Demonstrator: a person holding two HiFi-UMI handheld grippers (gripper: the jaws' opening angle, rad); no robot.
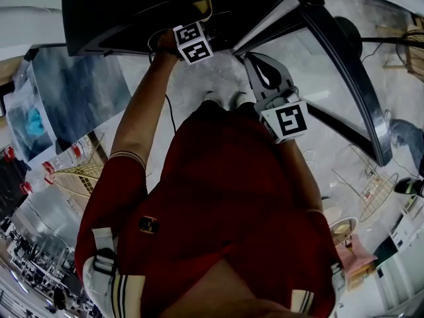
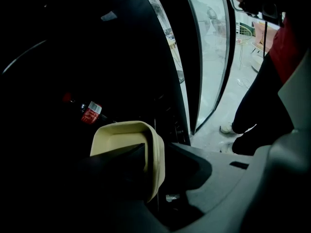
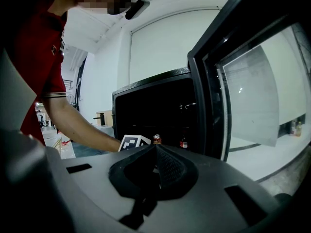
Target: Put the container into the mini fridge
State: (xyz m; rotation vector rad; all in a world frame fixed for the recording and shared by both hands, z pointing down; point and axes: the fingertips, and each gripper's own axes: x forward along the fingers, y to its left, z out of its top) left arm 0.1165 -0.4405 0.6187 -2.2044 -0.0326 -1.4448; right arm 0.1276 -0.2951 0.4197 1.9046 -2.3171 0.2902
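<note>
**A:** Where is the container [image 2: 119, 137] at this moment?

**B:** It is inside the mini fridge [image 1: 119, 12], in the dark part, and the left gripper [image 2: 156, 152] is there with it. Deeper behind it I see a bottle with a red label [image 2: 91, 112].

**A:** Do the fingers [image 2: 116, 171] clamp it?

**B:** I think not. One side wall of the container stands between the two fingers. The dark finger lies on the hollow side and the grey finger on the outer side. There is a dark gap between the grey finger and the wall, so the fingers stand apart and do not press.

**A:** Which way does the container point?

**B:** In the left gripper view its hollow side faces left and a little toward the camera, with the rim at the right. This camera may be turned, so I cannot say if the mouth really looks upward. Its long axis seems to run away from the camera, nearly along the fingers, into the fridge. It is too dark to see if it rests on a shelf.

**A:** What does the coming move turn on?

**B:** In my judgement the left gripper should go back along its own fingers, which is also along that wall. A sideways move could catch the wall and drag the container.

**A:** And the right gripper [image 3: 155, 152]?

**B:** It is outside, beside the open glass door [image 3: 252, 96], well apart from the container. Its fingers are together with nothing between them. The left one is much nearer.
</note>
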